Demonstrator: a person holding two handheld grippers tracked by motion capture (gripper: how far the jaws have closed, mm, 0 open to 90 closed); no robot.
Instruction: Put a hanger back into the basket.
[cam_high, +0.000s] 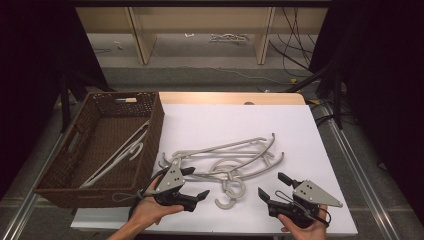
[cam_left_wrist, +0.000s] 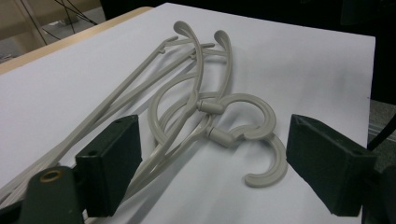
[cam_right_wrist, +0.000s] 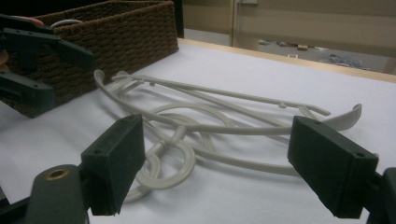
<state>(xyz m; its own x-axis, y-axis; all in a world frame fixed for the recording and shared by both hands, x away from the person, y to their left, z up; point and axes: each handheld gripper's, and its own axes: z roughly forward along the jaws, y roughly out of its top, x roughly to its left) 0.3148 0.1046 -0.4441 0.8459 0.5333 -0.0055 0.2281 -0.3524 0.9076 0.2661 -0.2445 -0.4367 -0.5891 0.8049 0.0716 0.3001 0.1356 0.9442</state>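
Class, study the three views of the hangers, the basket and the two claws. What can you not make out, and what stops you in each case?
- Hangers on the table: high view, they overlap, so their number is unclear.
- Hanger in the basket: high view, its lower end is hidden by the basket's near wall.
- Hanger arms: left claw view, their ends pass behind a jaw and off the edge.

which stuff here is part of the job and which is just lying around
Part of the job:
- pale grey plastic hangers tangled on the white table
- pale grey hanger lying in the basket
- dark brown woven wicker basket
- left tongs, open
- right tongs, open

Lying about:
- black cables on the floor behind
- small white clutter on the far floor
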